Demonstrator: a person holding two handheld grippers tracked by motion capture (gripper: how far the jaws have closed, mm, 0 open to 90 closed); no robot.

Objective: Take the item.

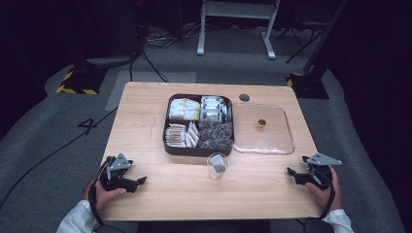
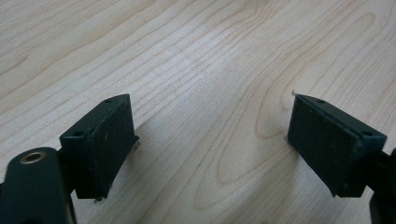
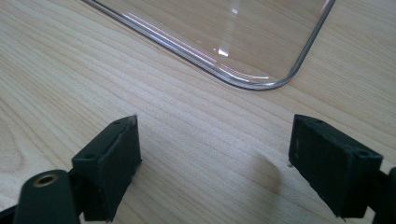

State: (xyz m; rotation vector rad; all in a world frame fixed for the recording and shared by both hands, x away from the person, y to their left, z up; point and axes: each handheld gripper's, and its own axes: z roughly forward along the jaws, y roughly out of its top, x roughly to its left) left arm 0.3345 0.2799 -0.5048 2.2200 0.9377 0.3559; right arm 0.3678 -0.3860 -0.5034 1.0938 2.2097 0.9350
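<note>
Resting on the table [image 1: 145, 121] with jaws wide and empty, the left gripper [image 1: 138, 181] and right gripper [image 1: 292, 172] flank a glass [image 1: 217, 165] standing just before the box [image 1: 167, 145].

I've got a small clear glass cup [image 1: 217, 166] standing upright on the wooden table [image 1: 145, 121], roughly midway between my two hands, with one dark grey packet [image 1: 219, 163] tucked inside it, leaning a little. Just behind the cup sits the dark brown compartment box [image 1: 166, 145], open on top: yellow-and-white sachets [image 1: 184, 109] in the far left section, pale silvery ones [image 1: 212, 108] in the far right, white-and-tan sticks [image 1: 180, 135] near left, dark grey packets [image 1: 215, 134] near right. Touching the box's right side, I see its clear lid [image 1: 286, 141] lying flat, a small brownish knob [image 1: 261, 125] at its middle.
</note>
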